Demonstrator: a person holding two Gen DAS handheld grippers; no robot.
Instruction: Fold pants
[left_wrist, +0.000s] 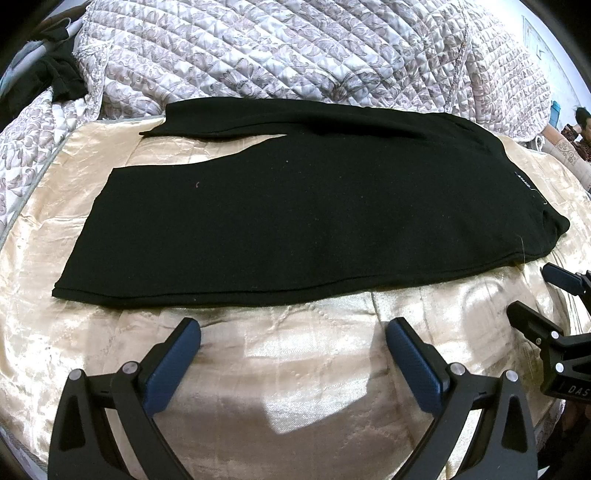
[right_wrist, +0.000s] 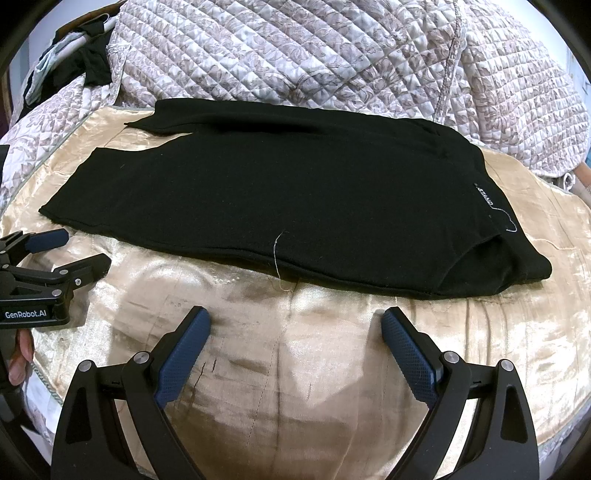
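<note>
Across the middle of the bed, the black pants (left_wrist: 306, 214) are laid out flat on a shiny gold satin cover (left_wrist: 280, 373), legs stretched toward the left and waistband toward the right. A narrow wedge of gold fabric is seen between the two legs at the far left end, where the farther leg is spread slightly away from the nearer one. At the waist end, a small woven label (right_wrist: 485, 199) is stitched, and a loose pale thread (right_wrist: 279, 258) is trailed over the near hem onto the cover.

Nothing is gripped at this moment. The left gripper (left_wrist: 293, 334) is held just short of the near edge of the pants, its blue-padded fingers (left_wrist: 173, 365) spread wide apart over bare satin, no cloth between them. The right gripper (right_wrist: 295, 323) is likewise poised with its jaws wide apart, close to the near hem and not touching it. From the right wrist view, the left gripper (right_wrist: 79, 251) is caught at the far left, near the leg cuffs, and part of a hand (right_wrist: 20, 356) is glimpsed below its body.

Behind the pants, a quilted grey floral bedspread (left_wrist: 295, 51) is heaped up, with some dark clothing (left_wrist: 55, 77) bunched at the upper left.
</note>
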